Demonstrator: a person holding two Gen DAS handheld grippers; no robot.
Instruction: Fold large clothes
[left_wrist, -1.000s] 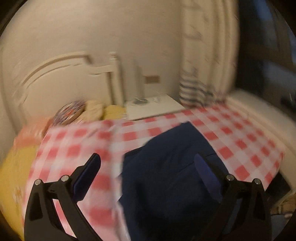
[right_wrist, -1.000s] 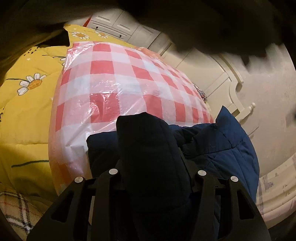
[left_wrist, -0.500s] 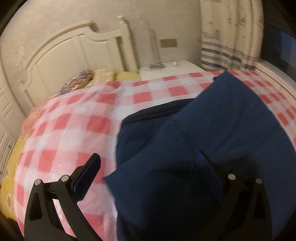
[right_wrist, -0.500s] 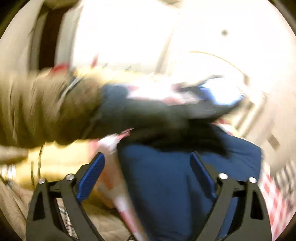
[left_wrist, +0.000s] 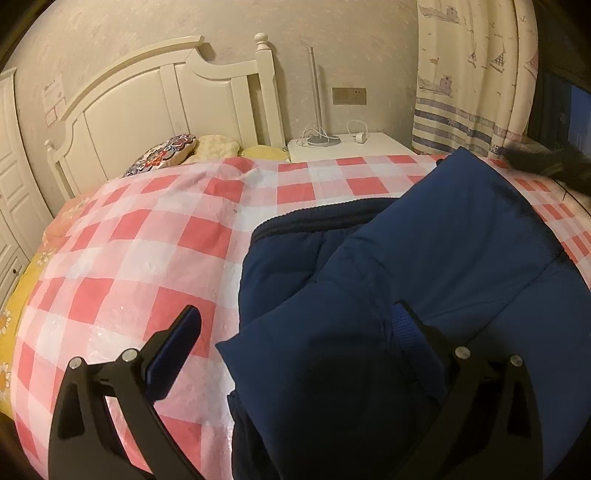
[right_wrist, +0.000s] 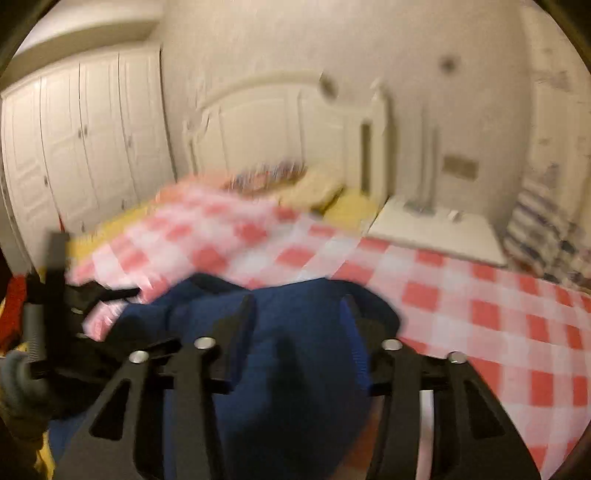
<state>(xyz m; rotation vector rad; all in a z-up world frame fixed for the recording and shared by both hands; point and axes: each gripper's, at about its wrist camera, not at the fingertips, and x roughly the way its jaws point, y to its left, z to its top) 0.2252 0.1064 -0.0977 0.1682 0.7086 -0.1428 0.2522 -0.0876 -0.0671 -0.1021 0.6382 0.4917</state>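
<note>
A navy padded jacket (left_wrist: 424, 266) lies on the red-and-white checked sheet (left_wrist: 155, 236) over the bed, with one flap folded across its body. My left gripper (left_wrist: 295, 332) hangs low over the jacket's near edge and is open wide. Its right finger (left_wrist: 410, 328) rests against the fabric and its left finger (left_wrist: 177, 343) is over the sheet. In the blurred right wrist view, the jaws of my right gripper (right_wrist: 297, 328) are closing on a bunched fold of the jacket (right_wrist: 295, 369), which fills the gap between the fingers.
A white headboard (left_wrist: 166, 92) and pillows (left_wrist: 166, 155) are at the far end. A white nightstand (left_wrist: 351, 146) with a lamp stands beside a curtain (left_wrist: 472, 81). White wardrobes (right_wrist: 81, 140) line the left. A gloved hand (right_wrist: 18, 384) shows at the right view's left edge.
The left gripper sank toward the jacket, then held still. The right gripper let go of the dark sleeve, swung across the bed while rolling, and now has a fold of the jacket between its fingers.
</note>
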